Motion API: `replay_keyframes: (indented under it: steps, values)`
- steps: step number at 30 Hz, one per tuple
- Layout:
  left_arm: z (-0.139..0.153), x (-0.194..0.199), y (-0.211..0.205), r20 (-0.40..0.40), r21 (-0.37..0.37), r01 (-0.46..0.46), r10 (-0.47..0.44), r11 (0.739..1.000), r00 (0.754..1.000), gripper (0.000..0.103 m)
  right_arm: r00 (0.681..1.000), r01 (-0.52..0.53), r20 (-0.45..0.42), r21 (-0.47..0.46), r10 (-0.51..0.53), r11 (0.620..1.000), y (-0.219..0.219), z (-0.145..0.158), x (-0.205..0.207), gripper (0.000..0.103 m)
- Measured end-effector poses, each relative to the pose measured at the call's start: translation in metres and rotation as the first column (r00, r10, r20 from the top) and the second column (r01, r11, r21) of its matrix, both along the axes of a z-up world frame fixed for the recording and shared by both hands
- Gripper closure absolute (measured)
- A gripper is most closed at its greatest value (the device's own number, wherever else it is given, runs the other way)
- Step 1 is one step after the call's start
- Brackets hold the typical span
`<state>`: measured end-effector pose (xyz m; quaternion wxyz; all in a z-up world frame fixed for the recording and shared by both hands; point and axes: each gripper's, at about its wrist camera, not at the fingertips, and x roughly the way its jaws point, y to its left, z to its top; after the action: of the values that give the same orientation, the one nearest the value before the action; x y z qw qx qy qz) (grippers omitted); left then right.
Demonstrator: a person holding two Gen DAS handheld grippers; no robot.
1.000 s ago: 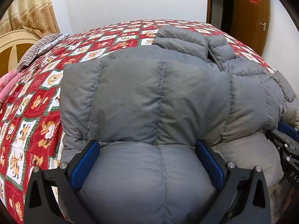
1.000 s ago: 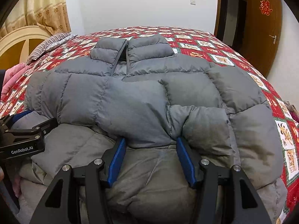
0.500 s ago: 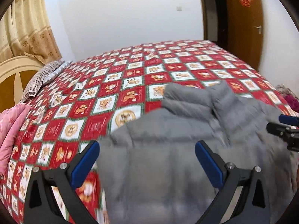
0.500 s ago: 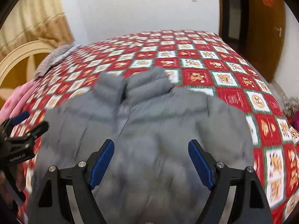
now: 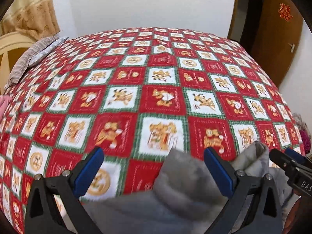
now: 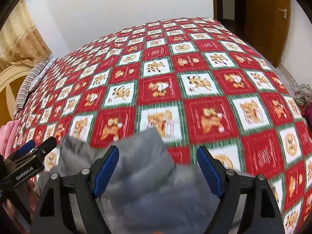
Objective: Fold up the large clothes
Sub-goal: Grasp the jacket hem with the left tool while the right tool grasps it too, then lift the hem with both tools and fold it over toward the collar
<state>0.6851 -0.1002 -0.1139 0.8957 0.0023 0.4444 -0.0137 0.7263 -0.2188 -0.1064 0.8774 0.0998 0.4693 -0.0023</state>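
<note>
Puffy grey quilted jacket [image 5: 175, 200] on checked red bedspread [image 5: 156, 89]; left tool [image 5: 154, 173] and right tool [image 6: 158, 167] tilted downward, jaws wide apart, empty.

- Left gripper [image 5: 153, 172] points down at a bed [image 5: 159, 89]; its 2 blue pads [image 5: 218, 172] stand wide apart, pressing nothing.
- A grey jacket [image 5: 181, 185], blurred, lies at the near edge, partly between the jaws; its collar rises beside the right pad.
- Right gripper [image 5: 290, 160] enters at the right edge, beside the collar.
- A red-and-white checked quilt covers the bed.
- A striped pillow [image 5: 33, 58] lies at the far left, a door [image 5: 276, 37] stands at the right.
</note>
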Motion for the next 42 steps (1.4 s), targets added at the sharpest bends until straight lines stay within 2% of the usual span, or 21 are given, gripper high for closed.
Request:
replay_keyframes:
  steps: [4, 9, 11, 12, 13, 14, 15, 16, 18, 20, 26, 29, 36, 38, 42]
  values:
    - [-0.008, 0.017, -0.008, -0.023, 0.023, 0.008, -0.008, 1.000, 1.000, 0.000, 0.999, -0.002, -0.047, 0.004, 0.002, 1.000, 0.005, -0.010, 0.027, 0.021]
    - [-0.021, 0.002, -0.016, -0.034, 0.056, 0.074, -0.073, 0.996, 0.997, 0.001, 0.993, -0.041, -0.108, -0.011, 0.039, 0.999, 0.012, -0.026, 0.035, 0.021]
    - [-0.019, -0.007, -0.012, -0.018, 0.044, 0.087, -0.086, 0.995, 0.996, 0.008, 0.992, -0.064, -0.112, -0.004, 0.063, 0.998, 0.010, -0.028, 0.029, 0.021]
    - [-0.018, -0.011, -0.009, -0.017, 0.025, 0.094, -0.094, 0.995, 0.995, 0.010, 0.992, -0.065, -0.111, -0.002, 0.065, 0.998, 0.008, -0.028, 0.026, 0.026]
    - [-0.018, -0.016, -0.006, -0.022, -0.004, 0.108, -0.108, 0.994, 0.994, 0.018, 0.991, -0.066, -0.112, 0.007, 0.066, 0.998, 0.004, -0.027, 0.021, 0.044]
    - [-0.019, -0.018, -0.005, -0.028, -0.018, 0.120, -0.120, 0.993, 0.992, 0.031, 0.990, -0.073, -0.117, 0.017, 0.075, 0.997, 0.002, -0.027, 0.018, 0.053]
    - [-0.019, -0.021, -0.005, -0.036, -0.030, 0.135, -0.136, 0.990, 0.990, 0.039, 0.989, -0.082, -0.122, 0.014, 0.083, 0.997, 0.001, -0.027, 0.015, 0.065]
    - [-0.020, -0.025, -0.005, -0.043, -0.037, 0.152, -0.154, 0.988, 0.987, 0.059, 0.989, -0.086, -0.125, 0.002, 0.086, 0.996, 0.001, -0.026, 0.012, 0.073]
    - [-0.017, -0.031, -0.006, -0.039, -0.050, 0.169, -0.171, 0.984, 0.984, 0.084, 0.988, -0.101, -0.118, -0.016, 0.099, 0.995, 0.001, -0.023, 0.004, 0.085]
    - [-0.009, -0.045, -0.005, 0.002, -0.034, 0.193, -0.193, 0.981, 0.981, 0.089, 0.989, -0.110, -0.099, -0.030, 0.107, 0.993, 0.000, -0.016, -0.006, 0.090]
    - [0.007, -0.088, 0.004, 0.093, 0.039, 0.250, -0.253, 0.967, 0.963, 0.093, 0.987, -0.156, -0.045, -0.097, 0.153, 0.983, -0.004, 0.005, -0.042, 0.097]
    - [0.003, -0.101, 0.015, 0.115, 0.074, 0.248, -0.255, 0.966, 0.960, 0.094, 0.987, -0.160, -0.022, -0.118, 0.158, 0.980, -0.012, 0.009, -0.060, 0.097]
    - [-0.029, -0.123, 0.031, 0.072, 0.026, 0.231, -0.232, 0.973, 0.970, 0.095, 0.990, -0.142, -0.027, -0.116, 0.140, 0.983, -0.034, -0.011, -0.093, 0.099]
    - [-0.036, -0.131, 0.024, 0.067, 0.060, 0.246, -0.249, 0.968, 0.966, 0.095, 0.989, -0.146, -0.030, -0.124, 0.143, 0.982, -0.036, -0.018, -0.101, 0.099]
    - [-0.050, -0.137, 0.006, 0.050, 0.181, 0.279, -0.292, 0.943, 0.955, 0.095, 0.988, -0.149, -0.051, -0.139, 0.143, 0.979, -0.040, -0.036, -0.114, 0.099]
